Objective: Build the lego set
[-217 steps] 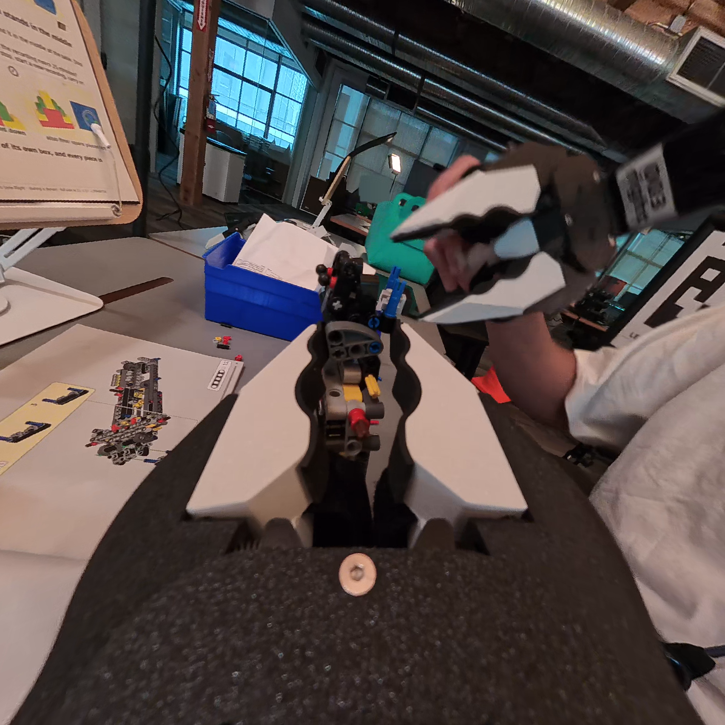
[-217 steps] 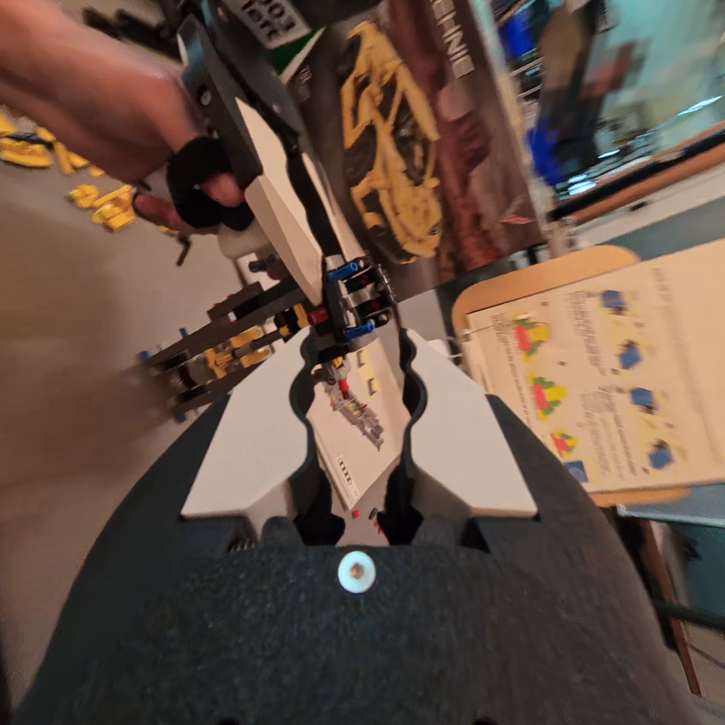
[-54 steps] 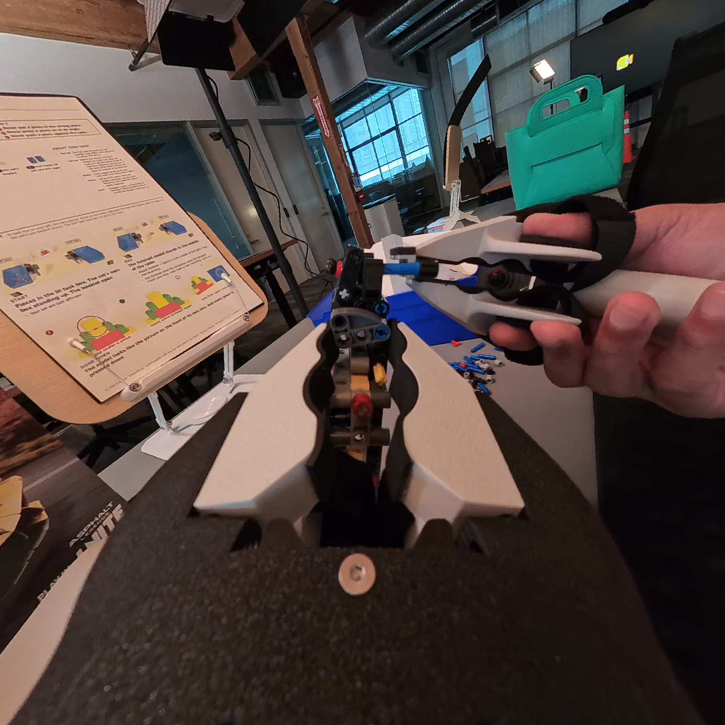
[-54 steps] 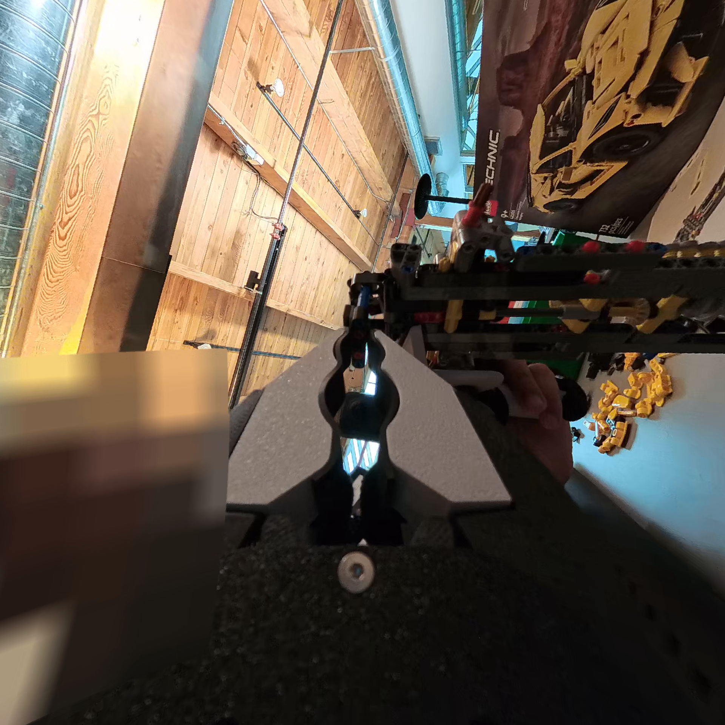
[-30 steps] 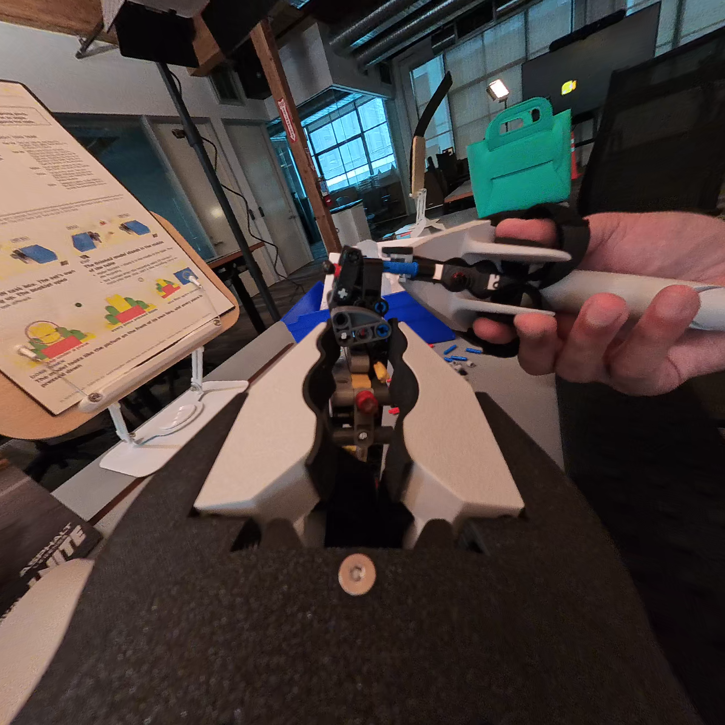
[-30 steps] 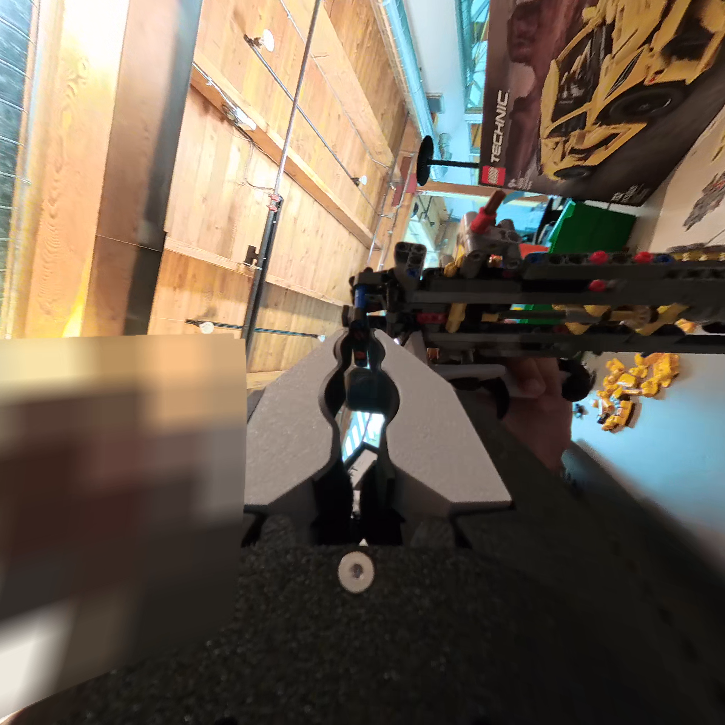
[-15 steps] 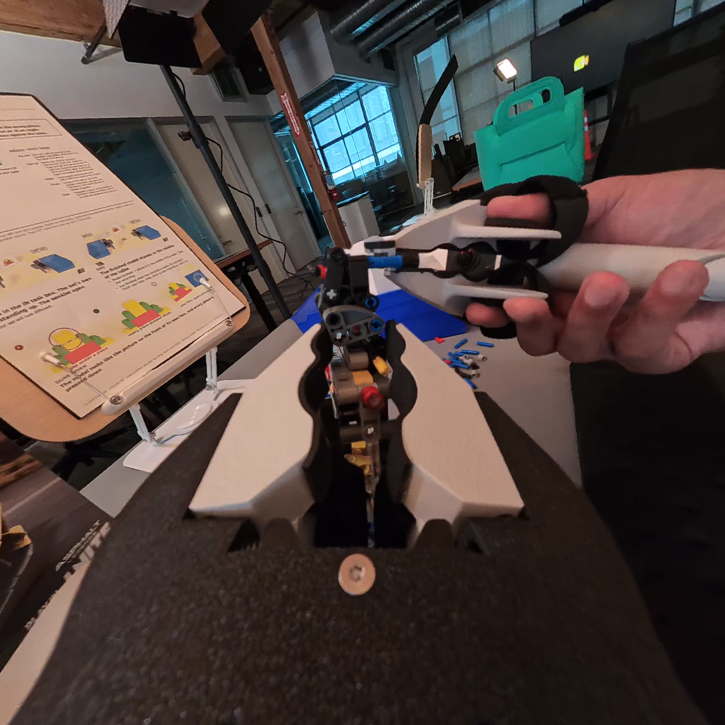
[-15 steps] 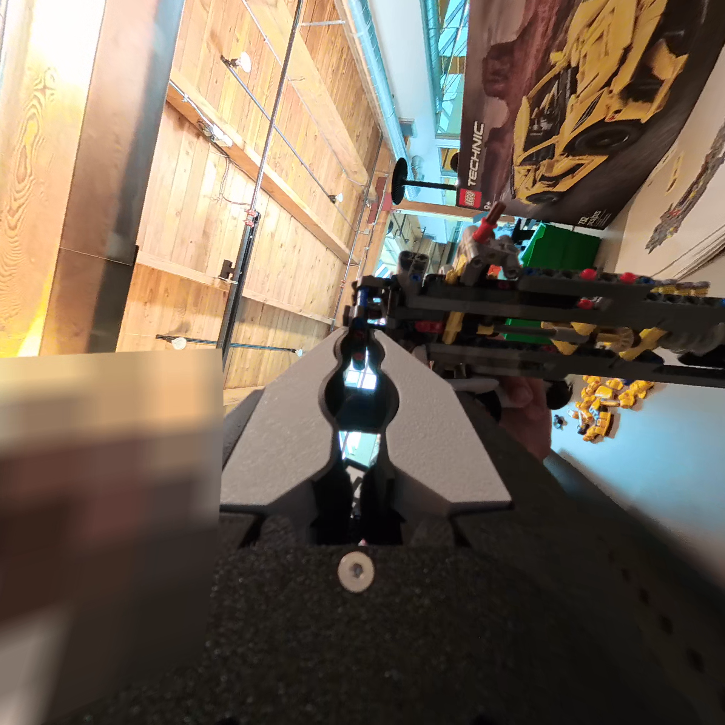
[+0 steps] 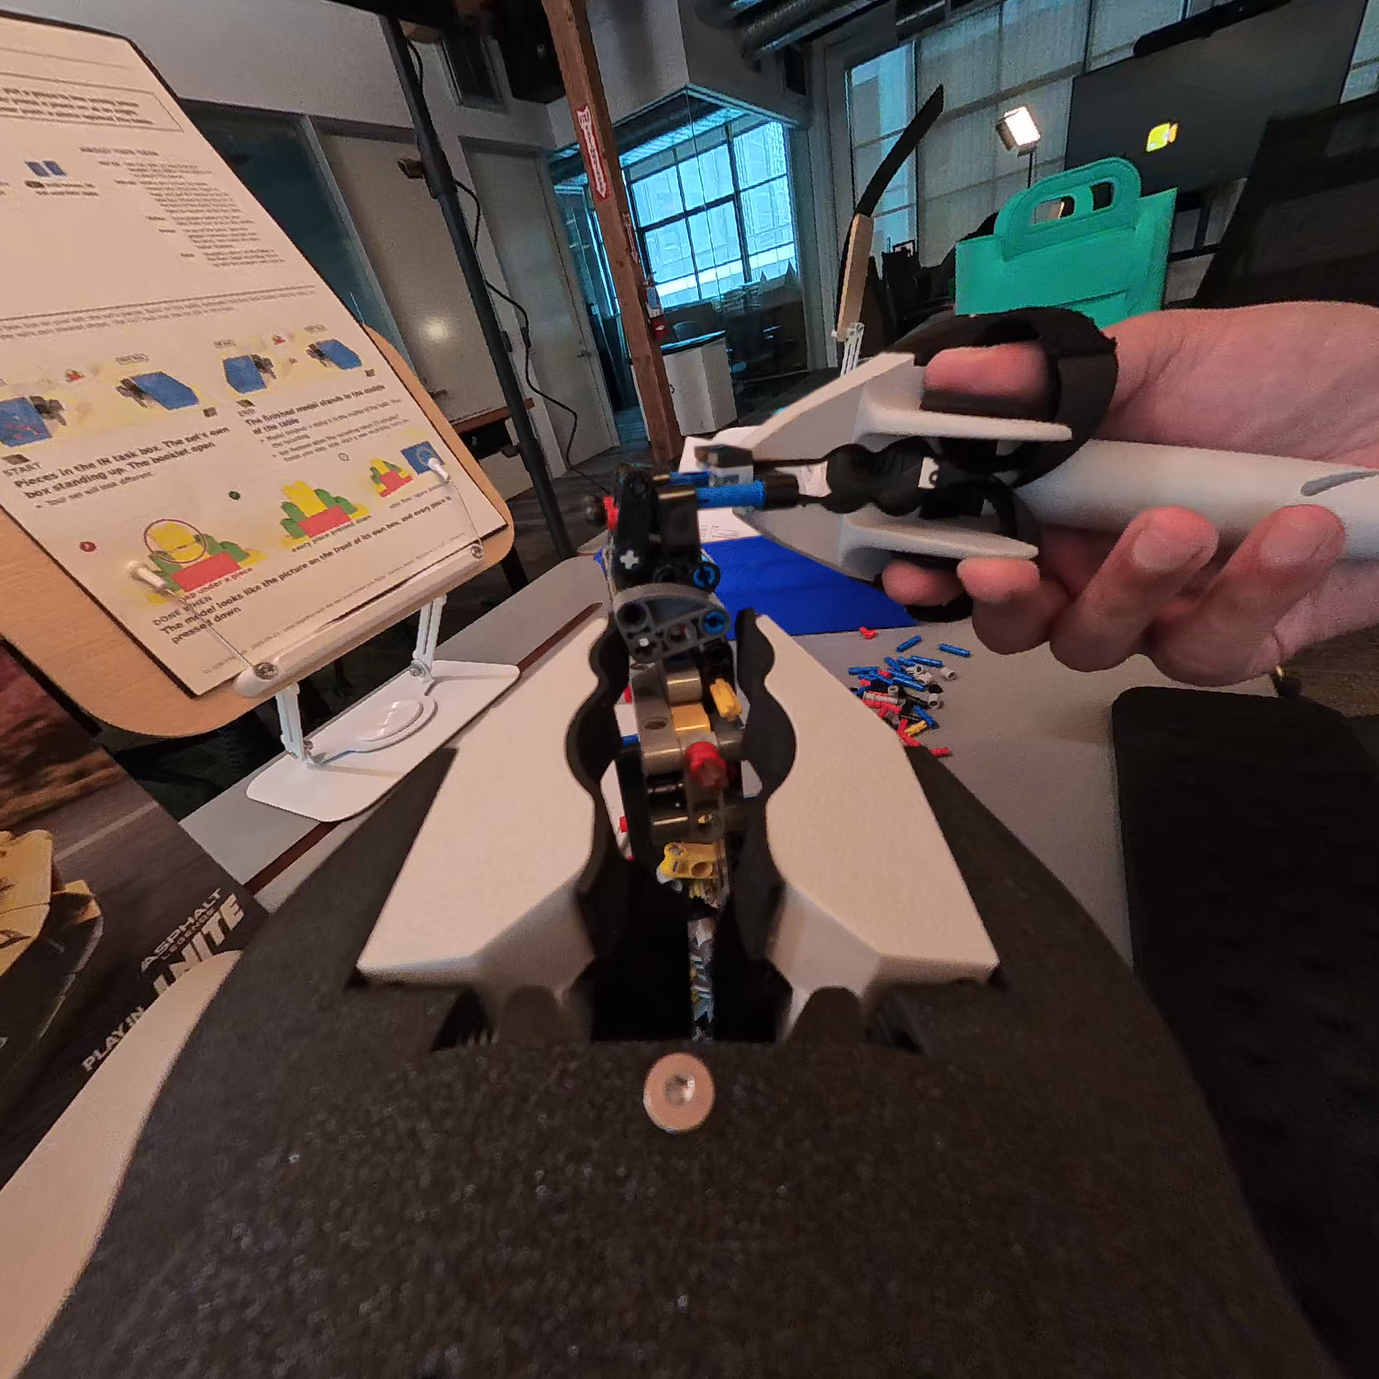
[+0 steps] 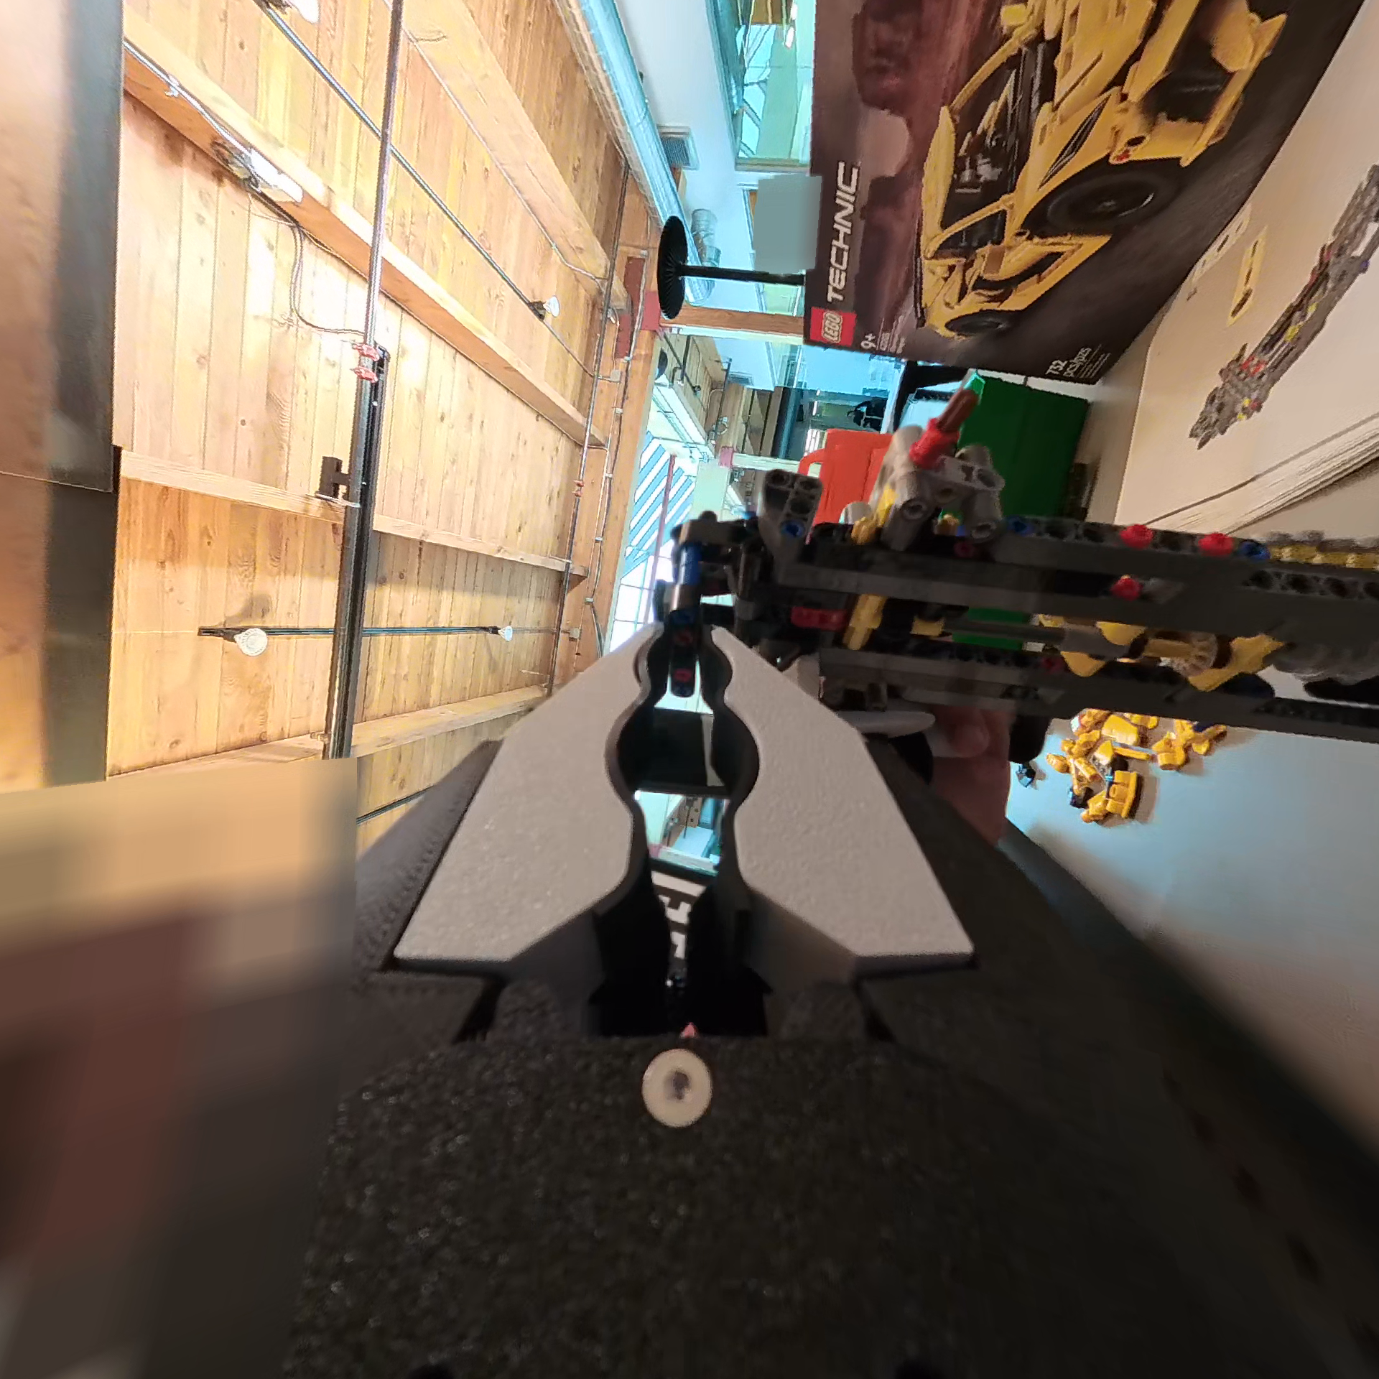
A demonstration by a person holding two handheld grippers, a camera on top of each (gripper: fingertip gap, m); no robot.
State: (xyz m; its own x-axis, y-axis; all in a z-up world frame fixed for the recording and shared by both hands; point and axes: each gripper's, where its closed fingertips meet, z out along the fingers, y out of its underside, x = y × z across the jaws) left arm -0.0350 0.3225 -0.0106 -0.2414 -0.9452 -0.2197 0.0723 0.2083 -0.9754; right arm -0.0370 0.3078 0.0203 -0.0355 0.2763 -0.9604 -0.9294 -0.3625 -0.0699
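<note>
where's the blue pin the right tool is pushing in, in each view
Left wrist view: the blue pin lies level, upper centre, between the right tool tips and the top of the lego chassis that the left tool clamps.
Right wrist view: the pin shows end-on at the tool tips, above centre, against the chassis end.
Shared landmark: the red axle sticking out of the grey block.

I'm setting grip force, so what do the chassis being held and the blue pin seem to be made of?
The chassis, clamped in the left gripper, looks like hard moulded plastic: smooth, slightly glossy beams with crisp round holes. The blue pin, pinched by the right gripper, appears to be the same rigid plastic, with a satin sheen. Both look stiff, not rubbery.
</note>
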